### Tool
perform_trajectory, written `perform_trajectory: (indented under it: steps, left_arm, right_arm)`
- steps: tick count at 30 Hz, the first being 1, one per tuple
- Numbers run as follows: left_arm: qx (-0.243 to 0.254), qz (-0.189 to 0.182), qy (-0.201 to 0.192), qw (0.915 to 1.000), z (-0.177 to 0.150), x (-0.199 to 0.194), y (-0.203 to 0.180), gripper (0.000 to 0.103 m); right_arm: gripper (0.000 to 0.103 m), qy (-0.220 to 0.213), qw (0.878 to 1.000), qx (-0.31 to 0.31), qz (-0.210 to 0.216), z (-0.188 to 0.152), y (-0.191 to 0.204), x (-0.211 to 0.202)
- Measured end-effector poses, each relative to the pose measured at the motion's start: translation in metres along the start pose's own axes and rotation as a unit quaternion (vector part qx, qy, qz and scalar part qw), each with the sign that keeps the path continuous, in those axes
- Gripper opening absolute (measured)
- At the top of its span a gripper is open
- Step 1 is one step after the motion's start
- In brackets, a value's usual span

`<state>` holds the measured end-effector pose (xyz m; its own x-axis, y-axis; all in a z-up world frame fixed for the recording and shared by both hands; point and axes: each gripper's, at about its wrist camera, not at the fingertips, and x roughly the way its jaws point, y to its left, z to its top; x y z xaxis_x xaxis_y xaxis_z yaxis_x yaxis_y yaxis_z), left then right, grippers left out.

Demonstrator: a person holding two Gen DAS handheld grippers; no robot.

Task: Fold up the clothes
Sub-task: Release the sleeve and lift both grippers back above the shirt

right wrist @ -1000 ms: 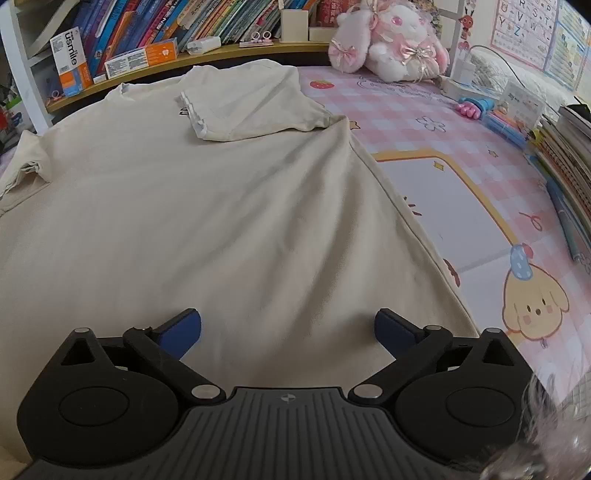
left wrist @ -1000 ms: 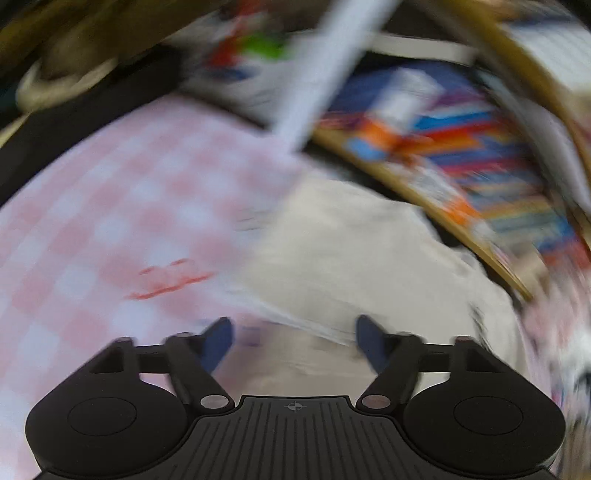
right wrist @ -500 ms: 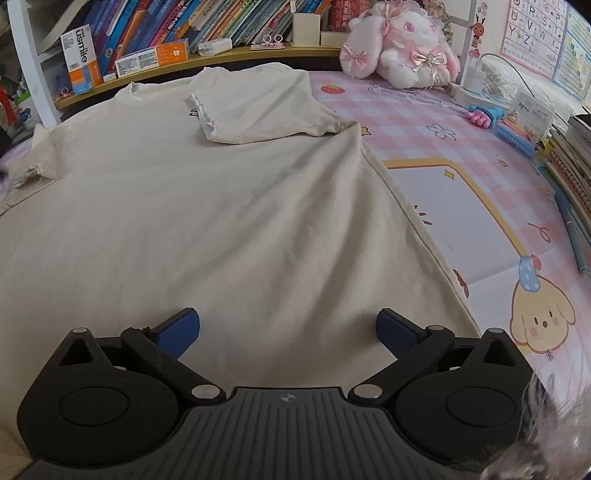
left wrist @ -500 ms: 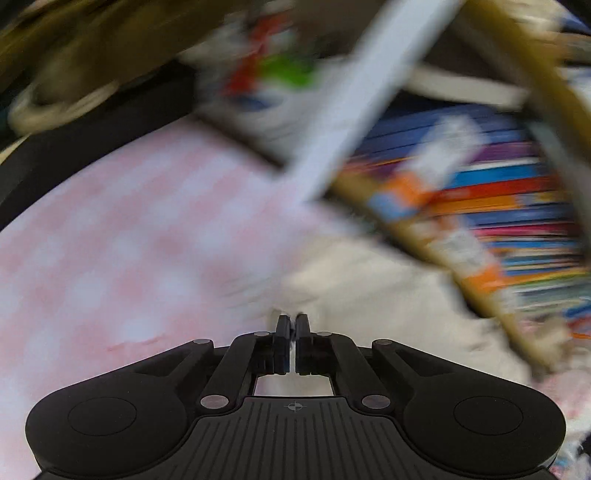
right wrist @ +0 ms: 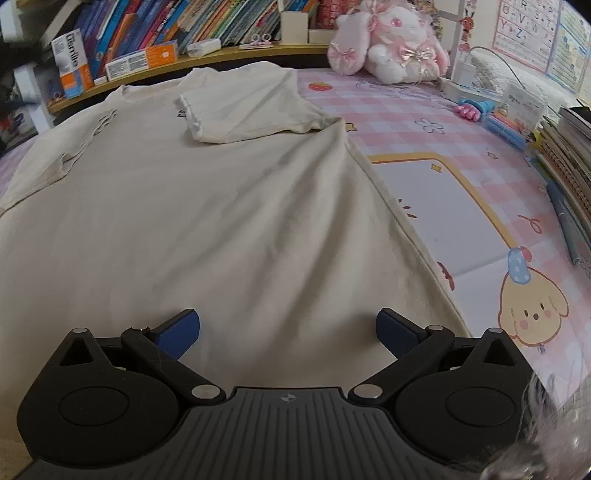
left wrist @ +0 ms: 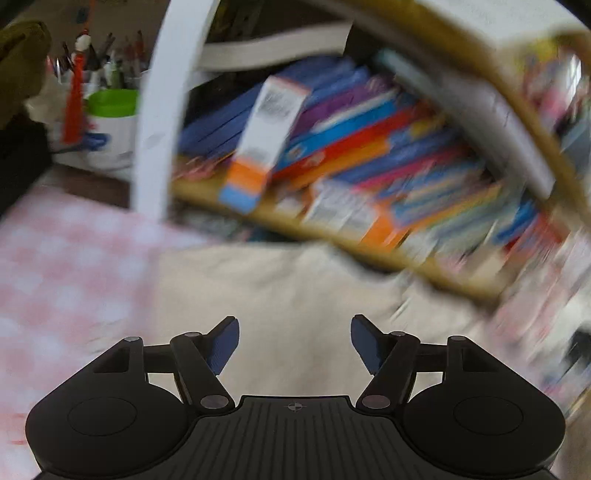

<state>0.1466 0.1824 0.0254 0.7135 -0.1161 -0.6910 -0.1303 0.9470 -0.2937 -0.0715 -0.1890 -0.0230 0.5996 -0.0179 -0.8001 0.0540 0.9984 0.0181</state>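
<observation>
The left gripper point(left wrist: 294, 341) has a black ribbed plastic body with a small crosshair mark at twelve o'clock, round silver pivot screws and blue pads. The right gripper point(right wrist: 288, 330) is built alike.

A pink-and-white checked cartoon mat point(right wrist: 461, 177) covers the surface. Behind it runs a curved wooden shelf point(right wrist: 221, 61) packed with colourful upright books point(right wrist: 207, 22). A pink-and-white plush rabbit point(right wrist: 391, 48) sits by the far edge, below an alphabet wall chart point(right wrist: 524, 29). Daylight is soft and even.
</observation>
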Motion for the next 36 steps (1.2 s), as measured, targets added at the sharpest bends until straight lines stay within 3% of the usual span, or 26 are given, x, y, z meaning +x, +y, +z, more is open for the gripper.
perform_trajectory:
  steps: [2, 4, 6, 7, 8, 11, 13, 15, 23, 30, 36]
  left_arm:
    - [0.027, 0.049, 0.0, 0.9985, -0.01, 0.0, 0.008, 0.067]
    - [0.005, 0.07, 0.001, 0.9975, -0.015, 0.0, 0.031, 0.065]
    - [-0.042, 0.063, 0.011, 0.9971, -0.014, 0.002, 0.053, 0.053]
    - [-0.066, 0.053, 0.018, 0.9963, -0.011, 0.009, 0.061, 0.035]
    - [-0.083, 0.047, 0.029, 0.9951, -0.008, 0.016, 0.067, 0.025]
    - [-0.086, 0.055, 0.055, 0.9932, -0.006, 0.033, 0.072, 0.022]
    - [-0.083, 0.053, 0.051, 0.9939, -0.005, 0.035, 0.071, 0.022]
    - [-0.07, 0.05, 0.058, 0.9946, -0.005, 0.039, 0.069, 0.001]
    - [-0.057, 0.096, 0.039, 0.993, -0.006, 0.044, 0.069, 0.002]
    - [-0.064, 0.095, 0.052, 0.9921, -0.002, 0.038, 0.073, 0.009]
    - [-0.043, 0.077, 0.025, 0.9957, -0.026, -0.01, 0.049, 0.021]
  right_arm:
    - [0.103, 0.0, 1.0, -0.001, -0.001, 0.002, 0.0, 0.002]
    - [0.103, 0.0, 1.0, -0.006, 0.001, 0.004, 0.002, 0.004]
    - [0.103, 0.0, 1.0, -0.01, 0.003, 0.004, 0.002, 0.004]
    - [0.103, 0.001, 1.0, -0.011, 0.004, 0.005, 0.002, 0.004]
    - [0.103, 0.001, 1.0, -0.013, 0.004, 0.005, 0.002, 0.004]
    - [0.103, 0.005, 1.0, -0.015, 0.006, 0.005, 0.002, 0.004]
    - [0.103, 0.007, 1.0, -0.015, 0.006, 0.004, 0.002, 0.003]
    - [0.103, 0.007, 1.0, -0.014, 0.005, 0.004, 0.002, 0.002]
    - [0.103, 0.003, 1.0, -0.019, 0.009, 0.003, 0.005, 0.004]
    - [0.103, 0.003, 1.0, -0.025, 0.016, 0.006, 0.003, 0.007]
    - [0.103, 0.0, 0.999, -0.031, 0.028, 0.011, -0.006, 0.004]
